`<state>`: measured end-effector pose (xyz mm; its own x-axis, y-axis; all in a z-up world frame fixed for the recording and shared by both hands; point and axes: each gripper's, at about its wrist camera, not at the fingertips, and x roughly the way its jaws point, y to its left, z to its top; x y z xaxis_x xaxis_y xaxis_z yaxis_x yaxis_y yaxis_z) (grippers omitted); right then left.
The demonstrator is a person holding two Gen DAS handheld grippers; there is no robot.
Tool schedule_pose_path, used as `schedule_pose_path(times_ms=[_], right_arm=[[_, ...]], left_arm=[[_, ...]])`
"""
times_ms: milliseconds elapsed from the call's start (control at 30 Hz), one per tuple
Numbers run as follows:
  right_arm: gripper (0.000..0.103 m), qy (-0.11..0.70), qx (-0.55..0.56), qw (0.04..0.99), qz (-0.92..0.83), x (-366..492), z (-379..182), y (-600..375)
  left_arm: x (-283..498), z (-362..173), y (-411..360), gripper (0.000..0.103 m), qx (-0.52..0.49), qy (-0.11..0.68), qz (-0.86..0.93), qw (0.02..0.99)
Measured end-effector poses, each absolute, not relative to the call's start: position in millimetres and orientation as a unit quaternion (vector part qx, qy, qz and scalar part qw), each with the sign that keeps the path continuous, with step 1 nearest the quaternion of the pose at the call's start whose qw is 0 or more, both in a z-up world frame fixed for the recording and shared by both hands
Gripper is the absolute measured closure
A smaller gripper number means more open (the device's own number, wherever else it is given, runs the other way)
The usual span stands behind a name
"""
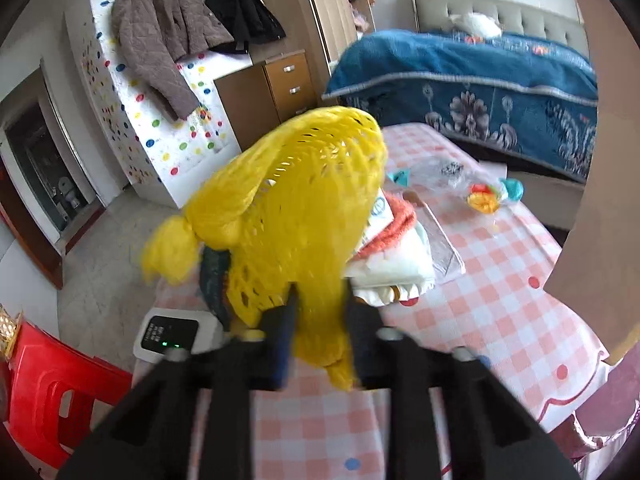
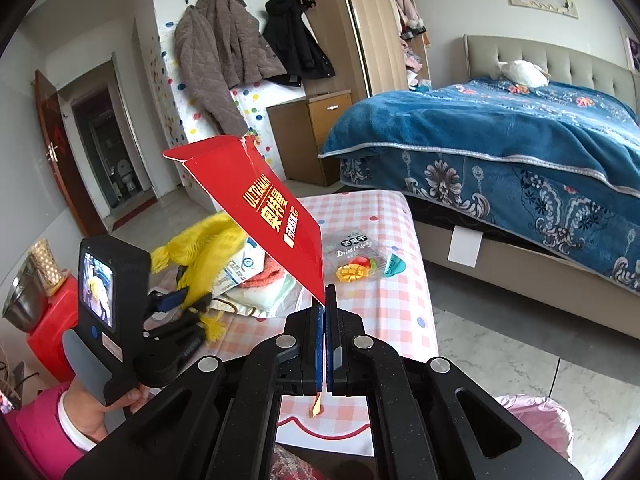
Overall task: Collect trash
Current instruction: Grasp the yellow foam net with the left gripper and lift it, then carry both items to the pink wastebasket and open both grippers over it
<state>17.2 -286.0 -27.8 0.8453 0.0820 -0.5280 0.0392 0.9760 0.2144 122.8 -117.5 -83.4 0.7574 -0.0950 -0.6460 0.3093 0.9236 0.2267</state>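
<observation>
The left gripper [image 1: 318,312] is clamped on a yellow foam net [image 1: 304,208], which stands up between its pads above the pink checked worktop [image 1: 492,300]. The right gripper [image 2: 324,304] is pressed together on the lower corner of a flattened red carton [image 2: 276,216] that rises toward 11 o'clock. On the worktop, a dried-mango packet [image 2: 356,258] lies at 1 o'clock from the right gripper, and a heap of wrappers and paper [image 2: 260,280] at 10 o'clock. A pink bin bag [image 2: 536,420] sits at 4 o'clock by the floor
</observation>
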Motion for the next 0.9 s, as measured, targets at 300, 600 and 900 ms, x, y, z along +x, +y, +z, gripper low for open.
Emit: schedule_pose_path(times_ms=[300, 600, 900], right_arm=[[0.103, 0.247, 0.100, 0.964, 0.000, -13, -7, -273], [0.103, 0.251, 0.104, 0.962, -0.031, -52, -6, -273], [0.103, 0.261, 0.121, 0.950, -0.123, -113, -21, -314]], left_arm=[[56, -10, -69, 0.091, 0.091, 0.249, -0.205, 0.942], [-13, -17, -105, 0.091, 0.138, 0.222, -0.271, 0.926], [-55, -44, -171, 0.091, 0.171, 0.224, -0.381, 0.880]])
